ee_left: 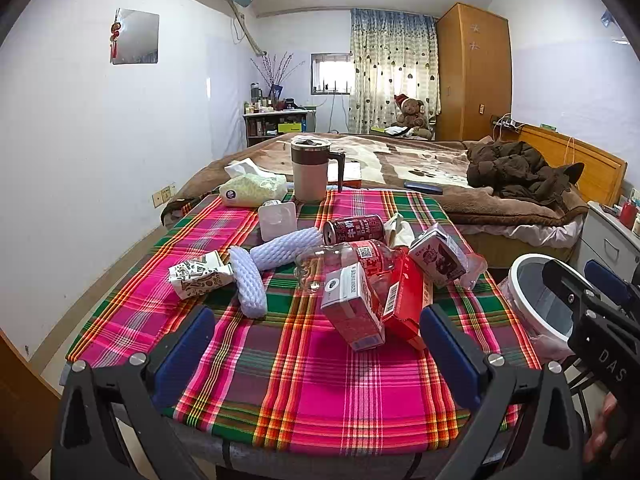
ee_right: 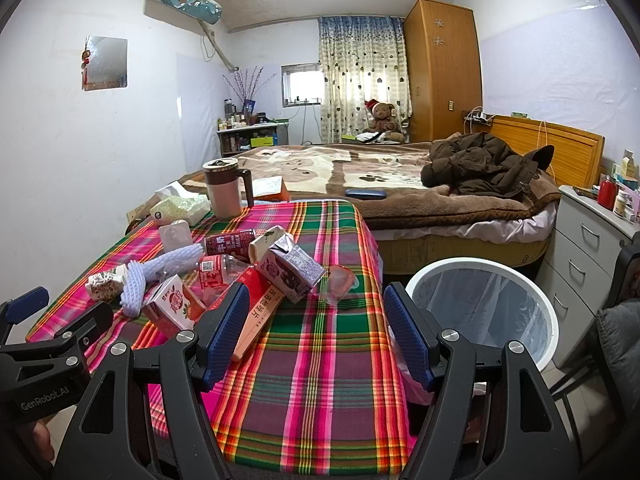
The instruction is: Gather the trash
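Note:
Trash lies in a heap on the plaid-covered table (ee_left: 304,380): a red drink carton (ee_left: 352,312), a flat red box (ee_left: 404,300), a clear plastic bottle (ee_left: 340,260), a red milk can (ee_left: 354,229), a purple-and-white carton (ee_left: 438,256), white foam nets (ee_left: 250,282) and a crumpled patterned wrapper (ee_left: 198,274). A white bin (ee_right: 484,308) with a clear liner stands on the floor right of the table. My left gripper (ee_left: 316,356) is open and empty, just short of the red carton. My right gripper (ee_right: 316,336) is open and empty over the table's right front part.
A lidded mug (ee_left: 310,170), a tissue pack (ee_left: 252,186) and a small white square box (ee_left: 277,220) stand at the table's far end. A bed (ee_right: 380,184) with a brown jacket lies behind. White drawers (ee_right: 592,248) stand right of the bin.

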{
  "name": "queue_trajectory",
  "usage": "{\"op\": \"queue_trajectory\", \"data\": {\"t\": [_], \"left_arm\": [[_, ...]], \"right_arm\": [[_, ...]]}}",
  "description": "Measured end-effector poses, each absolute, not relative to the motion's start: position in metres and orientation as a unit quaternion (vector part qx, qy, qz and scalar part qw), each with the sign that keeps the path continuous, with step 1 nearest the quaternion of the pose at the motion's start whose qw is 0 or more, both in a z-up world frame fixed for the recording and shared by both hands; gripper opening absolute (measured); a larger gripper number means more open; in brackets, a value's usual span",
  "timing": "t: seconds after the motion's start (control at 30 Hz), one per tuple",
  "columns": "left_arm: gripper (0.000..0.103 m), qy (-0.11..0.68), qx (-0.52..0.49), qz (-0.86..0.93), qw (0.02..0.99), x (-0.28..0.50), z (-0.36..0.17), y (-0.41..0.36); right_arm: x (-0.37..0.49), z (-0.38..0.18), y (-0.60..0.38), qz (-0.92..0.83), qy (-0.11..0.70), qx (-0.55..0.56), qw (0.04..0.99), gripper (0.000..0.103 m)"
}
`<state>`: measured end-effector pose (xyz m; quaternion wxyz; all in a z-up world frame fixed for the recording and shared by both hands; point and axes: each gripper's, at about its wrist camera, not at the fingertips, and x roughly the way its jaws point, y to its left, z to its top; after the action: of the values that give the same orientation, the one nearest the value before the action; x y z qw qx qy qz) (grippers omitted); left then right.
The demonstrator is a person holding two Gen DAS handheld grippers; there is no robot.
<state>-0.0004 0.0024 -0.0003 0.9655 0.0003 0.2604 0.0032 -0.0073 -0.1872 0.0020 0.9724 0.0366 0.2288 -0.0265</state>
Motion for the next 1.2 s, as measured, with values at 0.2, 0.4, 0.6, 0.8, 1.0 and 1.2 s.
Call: {"op": "queue_trajectory", "data": {"t": [0.2,0.4,0.6,0.8,1.0,1.2], "left_arm": [[0.103,0.260,0.001,0.003,0.966,0.000,0.000,0.002],[0.103,0.260,0.001,0.002,0.965,0.000,0.000,0.002],[0.103,0.261,0.001,0.003,0.965,0.000,0.000,0.002],[0.103,0.260,0.001,0.004,0.965,-0.001,-0.001,0.002],[0.103,0.263,0.001,0.003,0.965,0.001,-0.005,0.004],[0.103,0.268,0.001,0.005,0.963,0.007,-0.010,0.006]], "right_arm": [[-0.007,0.002,-0.187,-0.026,0.229,0.036,0.972,0.071],[-0.007,0.002,-0.187,-0.027,0.229,0.036,0.972,0.071],[-0.009,0.001,-0.187,-0.027,0.229,0.036,0.972,0.071],[-0.008,0.001,-0.186,-0.028,0.229,0.036,0.972,0.071],[-0.011,0.004,-0.188,-0.028,0.229,0.035,0.972,0.071],[-0.009,0.003,-0.190,-0.030,0.234,0.033,0.971,0.071]]}}
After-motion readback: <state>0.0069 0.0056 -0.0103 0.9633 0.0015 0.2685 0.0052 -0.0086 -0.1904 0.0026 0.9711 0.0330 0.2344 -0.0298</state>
